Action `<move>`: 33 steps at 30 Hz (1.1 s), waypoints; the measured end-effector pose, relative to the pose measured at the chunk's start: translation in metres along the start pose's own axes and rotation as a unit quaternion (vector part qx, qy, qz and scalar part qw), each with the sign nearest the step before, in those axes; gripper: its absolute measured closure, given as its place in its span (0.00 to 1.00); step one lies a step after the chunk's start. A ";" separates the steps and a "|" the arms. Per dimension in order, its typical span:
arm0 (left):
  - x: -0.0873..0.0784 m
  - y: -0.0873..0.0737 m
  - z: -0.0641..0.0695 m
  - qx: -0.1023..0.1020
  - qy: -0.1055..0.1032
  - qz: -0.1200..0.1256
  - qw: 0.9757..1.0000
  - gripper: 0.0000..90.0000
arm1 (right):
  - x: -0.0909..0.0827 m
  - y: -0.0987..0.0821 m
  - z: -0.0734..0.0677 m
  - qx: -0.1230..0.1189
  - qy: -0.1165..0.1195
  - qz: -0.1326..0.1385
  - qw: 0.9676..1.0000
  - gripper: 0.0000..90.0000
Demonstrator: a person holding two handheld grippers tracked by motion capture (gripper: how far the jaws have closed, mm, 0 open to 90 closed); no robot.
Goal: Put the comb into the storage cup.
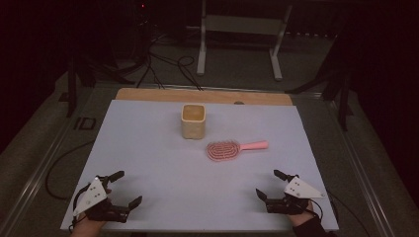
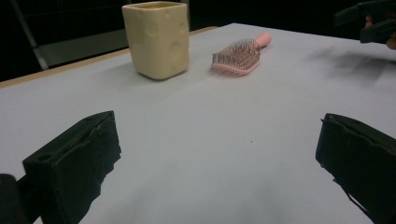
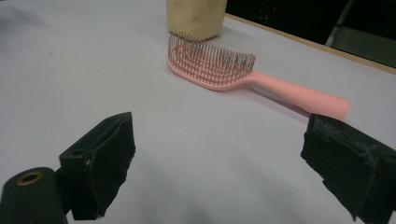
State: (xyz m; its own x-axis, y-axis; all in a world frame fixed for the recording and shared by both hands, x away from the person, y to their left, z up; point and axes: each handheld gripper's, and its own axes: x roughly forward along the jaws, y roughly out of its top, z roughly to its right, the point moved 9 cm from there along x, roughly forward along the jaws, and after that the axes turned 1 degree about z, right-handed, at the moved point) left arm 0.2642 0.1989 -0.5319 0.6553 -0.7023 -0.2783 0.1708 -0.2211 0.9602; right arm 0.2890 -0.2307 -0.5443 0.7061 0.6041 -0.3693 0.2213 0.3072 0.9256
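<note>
The work surface is a pale sheet laid over a wooden table in a dim room, with cables and a metal stand on the floor beyond.

Right gripper: it sits at the near right corner of the sheet, held in the person's hand. Its jaws stand wide apart with nothing between them (the right gripper view confirms bare sheet in the gap). Nearest to it lies the pink hairbrush, bristles up, flat on the sheet, apart from the gripper and ahead of it. In the high view the handle points to the right; in the right gripper view the brush lies just beyond the jaw tips, untouched.

Left gripper: it sits at the near left corner, also hand-held. Its jaws are spread wide and hold nothing. The left gripper view shows only sheet between them, with the right gripper far off at the upper right.

Farther out stands a cream square cup, upright, near the sheet's far middle. The brush head lies near it, towards the person and to its right, without contact visible. The cup's side shows shallow round dimples.
</note>
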 end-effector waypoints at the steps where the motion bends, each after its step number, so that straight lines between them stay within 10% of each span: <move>1: 0.000 0.000 0.000 -0.001 0.000 0.000 1.000 0.00 | 0.000 0.000 0.000 0.000 -0.001 0.000 1.000 0.10; 33: -0.001 0.001 -0.001 -0.002 0.002 0.002 1.000 0.00 | -0.007 0.015 -0.015 -0.012 0.021 -0.053 0.998 0.10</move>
State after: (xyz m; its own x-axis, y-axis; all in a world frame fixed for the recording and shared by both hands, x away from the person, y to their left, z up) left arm 0.2645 0.2002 -0.5310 0.6584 -0.7008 -0.2748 0.1708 -0.2165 0.9612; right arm 0.2770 -0.2194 -0.5285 0.6504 0.5981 -0.4683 0.2771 0.3873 0.8793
